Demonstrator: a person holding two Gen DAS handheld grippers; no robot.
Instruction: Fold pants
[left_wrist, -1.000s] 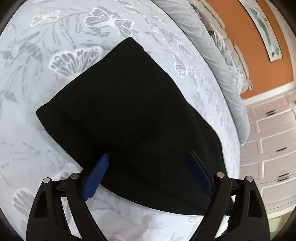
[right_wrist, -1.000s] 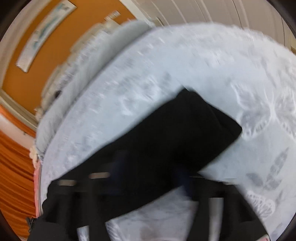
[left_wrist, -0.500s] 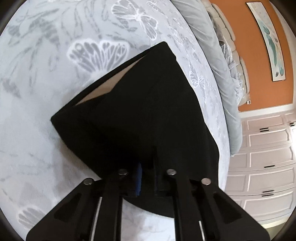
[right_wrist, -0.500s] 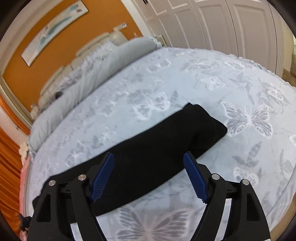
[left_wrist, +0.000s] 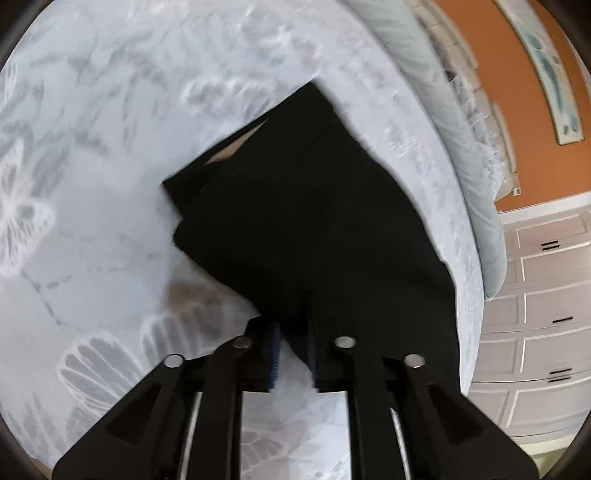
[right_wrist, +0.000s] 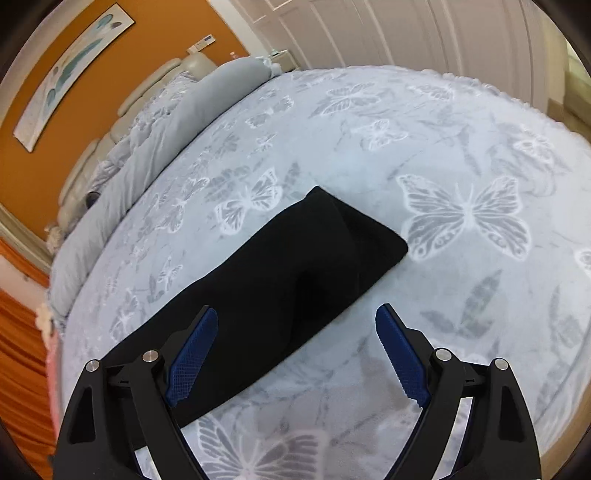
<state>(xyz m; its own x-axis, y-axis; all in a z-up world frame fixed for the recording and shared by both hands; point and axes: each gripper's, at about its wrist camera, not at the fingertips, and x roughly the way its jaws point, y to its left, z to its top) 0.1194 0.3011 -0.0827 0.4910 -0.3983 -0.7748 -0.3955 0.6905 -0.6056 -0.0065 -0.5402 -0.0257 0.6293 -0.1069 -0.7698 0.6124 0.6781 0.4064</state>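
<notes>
Black pants (left_wrist: 314, 206) lie folded into a long band on a pale blue bed cover (left_wrist: 110, 184) printed with butterflies. My left gripper (left_wrist: 293, 328) has its jaws narrow on the near edge of the pants. Black cloth is bunched between the blue pads and lifted off the cover, and the jaws are opening. In the right wrist view the pants (right_wrist: 295, 266) run from the lower left to the middle. My right gripper (right_wrist: 295, 314) hovers above them with its jaws wide and still opening. Nothing is between its pads (right_wrist: 192, 350).
A grey bolster (right_wrist: 166, 140) and a padded headboard line the far side of the bed, under an orange wall with a picture. White drawers (left_wrist: 535, 295) and closet doors (right_wrist: 406, 29) stand past the bed's edge. Orange curtains (right_wrist: 18, 350) hang at the left.
My left gripper went from wide open to closed on the near edge of the pants and dragged it across the bed. My right gripper drew back from the pants and spread wider.
</notes>
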